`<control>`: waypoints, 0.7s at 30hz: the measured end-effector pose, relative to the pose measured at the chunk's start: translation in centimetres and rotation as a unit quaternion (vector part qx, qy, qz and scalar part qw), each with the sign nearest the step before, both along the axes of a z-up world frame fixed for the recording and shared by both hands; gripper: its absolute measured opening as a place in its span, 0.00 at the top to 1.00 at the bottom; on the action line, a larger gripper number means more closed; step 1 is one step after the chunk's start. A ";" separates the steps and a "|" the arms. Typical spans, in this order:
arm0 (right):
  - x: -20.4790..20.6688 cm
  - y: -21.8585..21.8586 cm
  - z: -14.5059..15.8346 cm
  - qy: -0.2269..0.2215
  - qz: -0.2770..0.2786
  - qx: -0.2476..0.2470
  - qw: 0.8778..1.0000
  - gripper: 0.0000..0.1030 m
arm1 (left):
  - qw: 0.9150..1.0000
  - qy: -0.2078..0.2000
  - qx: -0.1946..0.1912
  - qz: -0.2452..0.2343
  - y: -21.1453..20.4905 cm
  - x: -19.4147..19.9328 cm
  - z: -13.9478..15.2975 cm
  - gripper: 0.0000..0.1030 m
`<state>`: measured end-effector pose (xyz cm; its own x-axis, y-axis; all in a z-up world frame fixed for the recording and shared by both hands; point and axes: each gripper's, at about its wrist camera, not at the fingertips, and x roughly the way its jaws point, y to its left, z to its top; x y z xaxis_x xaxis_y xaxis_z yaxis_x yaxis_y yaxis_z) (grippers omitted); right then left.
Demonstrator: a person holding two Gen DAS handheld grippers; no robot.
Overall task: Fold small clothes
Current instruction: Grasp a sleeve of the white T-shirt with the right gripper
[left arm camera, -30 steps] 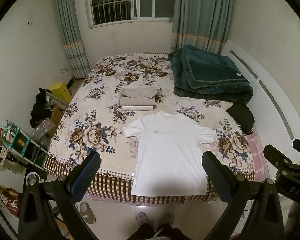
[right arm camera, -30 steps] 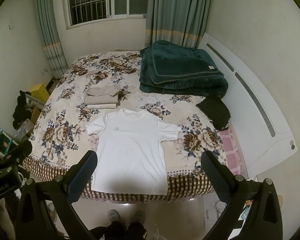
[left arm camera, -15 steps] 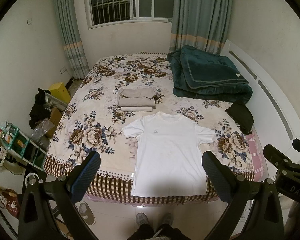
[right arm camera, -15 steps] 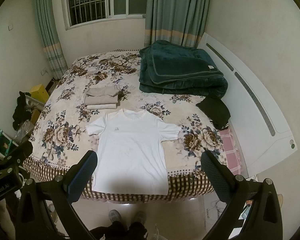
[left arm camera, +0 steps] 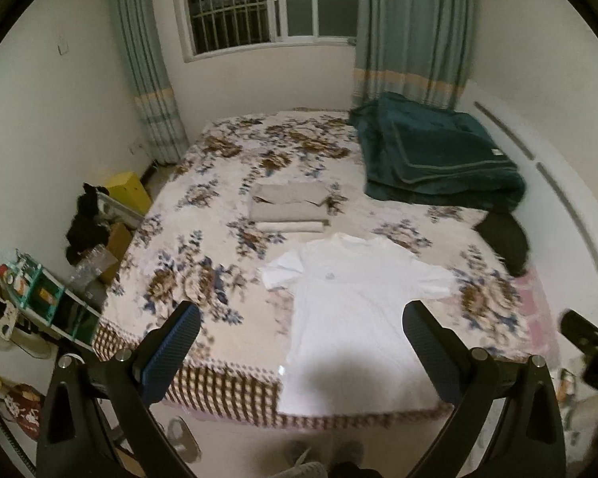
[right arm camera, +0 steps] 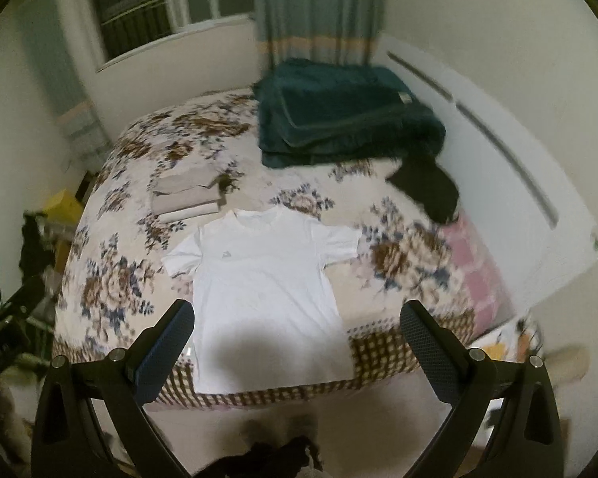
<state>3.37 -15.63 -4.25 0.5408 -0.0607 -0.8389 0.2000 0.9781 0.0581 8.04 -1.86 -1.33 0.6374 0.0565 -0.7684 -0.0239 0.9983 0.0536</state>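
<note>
A white T-shirt point(left arm camera: 355, 310) lies flat, face up, on the near edge of the flowered bed point(left arm camera: 203, 263), its hem toward me. It also shows in the right wrist view point(right arm camera: 263, 283). My left gripper point(left arm camera: 299, 342) is open and empty, held above the floor in front of the bed. My right gripper point(right arm camera: 295, 342) is open and empty too, above the shirt's hem. A stack of folded beige clothes point(left arm camera: 289, 207) lies behind the shirt, also in the right wrist view point(right arm camera: 189, 199).
A folded dark green blanket point(left arm camera: 434, 155) lies at the far right of the bed, a black garment point(left arm camera: 504, 239) near the white headboard point(right arm camera: 518, 183). Shelves and clutter point(left arm camera: 40, 302) stand left of the bed. My feet point(left arm camera: 323, 458) are on the floor.
Both grippers have moved forward and lower toward the bed, so the shirt looks larger. The right view has tilted. Both stay open.
</note>
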 end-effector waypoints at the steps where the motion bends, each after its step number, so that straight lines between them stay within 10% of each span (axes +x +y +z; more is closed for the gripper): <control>1: 0.8 -1.0 -1.9 0.008 -0.018 0.014 1.000 0.00 | 1.000 0.001 0.008 0.000 0.0 1.2 -1.5 0.00; 6: 5.7 -7.5 -13.4 0.061 -0.104 0.082 0.989 0.01 | 0.998 0.052 0.041 0.016 -0.2 8.0 -10.5 0.00; 10: 11.3 -13.9 -24.9 0.125 -0.170 0.149 0.966 0.54 | 0.993 0.094 0.046 0.047 -0.1 12.6 -17.6 0.00; 21: 26.9 -25.5 -57.2 0.162 -0.287 0.371 0.868 0.37 | 0.967 0.208 0.049 0.139 0.1 22.7 -39.7 0.00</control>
<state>30.29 -41.13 -61.42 0.3288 0.3803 -0.8644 0.7651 0.4294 0.4799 30.75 -1.81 -40.99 0.2238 0.2663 -0.9375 -0.2472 0.9460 0.2097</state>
